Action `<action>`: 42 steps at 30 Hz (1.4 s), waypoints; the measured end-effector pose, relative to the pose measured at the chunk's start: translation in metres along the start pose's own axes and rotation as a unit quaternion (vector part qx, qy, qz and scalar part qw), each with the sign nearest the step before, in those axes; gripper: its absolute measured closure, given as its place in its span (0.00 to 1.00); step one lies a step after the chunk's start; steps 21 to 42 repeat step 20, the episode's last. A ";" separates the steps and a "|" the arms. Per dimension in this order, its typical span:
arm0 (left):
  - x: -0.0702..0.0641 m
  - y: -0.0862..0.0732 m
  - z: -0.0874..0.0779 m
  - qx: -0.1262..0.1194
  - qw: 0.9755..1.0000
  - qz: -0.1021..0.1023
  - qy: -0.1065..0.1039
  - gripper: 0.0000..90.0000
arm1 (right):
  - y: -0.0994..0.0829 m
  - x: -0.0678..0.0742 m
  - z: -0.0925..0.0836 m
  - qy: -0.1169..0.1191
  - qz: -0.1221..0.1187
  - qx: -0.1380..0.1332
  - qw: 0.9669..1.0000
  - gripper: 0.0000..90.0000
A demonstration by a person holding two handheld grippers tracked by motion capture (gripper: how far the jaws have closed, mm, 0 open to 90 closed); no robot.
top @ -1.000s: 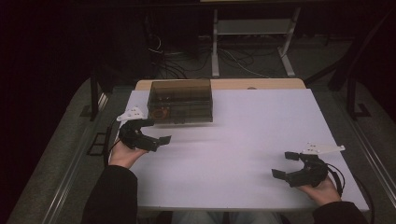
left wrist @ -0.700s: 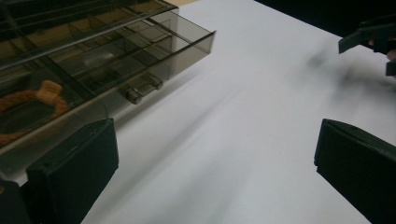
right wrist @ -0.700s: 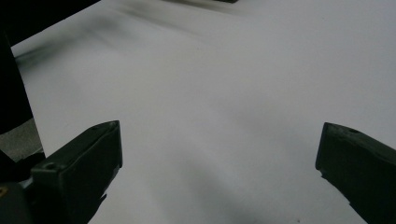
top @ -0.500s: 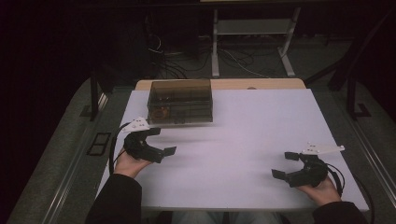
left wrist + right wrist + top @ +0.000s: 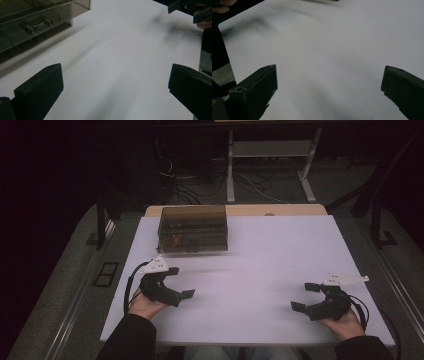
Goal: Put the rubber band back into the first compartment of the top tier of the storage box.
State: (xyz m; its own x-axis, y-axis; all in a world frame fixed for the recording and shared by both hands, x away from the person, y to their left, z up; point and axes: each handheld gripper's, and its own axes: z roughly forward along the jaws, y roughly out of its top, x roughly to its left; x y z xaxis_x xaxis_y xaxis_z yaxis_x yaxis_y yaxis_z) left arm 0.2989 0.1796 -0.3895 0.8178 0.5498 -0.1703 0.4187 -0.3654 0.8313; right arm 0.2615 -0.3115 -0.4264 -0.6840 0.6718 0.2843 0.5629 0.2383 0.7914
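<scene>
My left gripper [image 5: 180, 282] sat at the near left of the table [image 5: 260, 255], jaws spread wide, holding nothing. My right gripper [image 5: 306, 297] sat at the near right, well apart from it, jaws also wide and empty. The high view gave both hands on the white top. The left gripper view added the box [image 5: 37, 22] up close: smoky clear walls, dividers, some small item inside, too blurred to name. The right gripper view had bare tabletop between the jaws. The box [image 5: 193, 228] stood at the far left, beyond my left gripper.
</scene>
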 end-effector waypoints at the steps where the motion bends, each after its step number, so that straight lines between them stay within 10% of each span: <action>1: -0.001 -0.001 0.001 0.001 1.000 0.001 -0.001 0.00 | 0.000 0.000 0.000 0.000 0.000 0.000 1.000 0.00; 42: -0.015 -0.014 0.020 0.027 0.999 0.015 -0.022 0.00 | 0.000 0.000 0.000 0.001 -0.001 0.000 1.000 0.00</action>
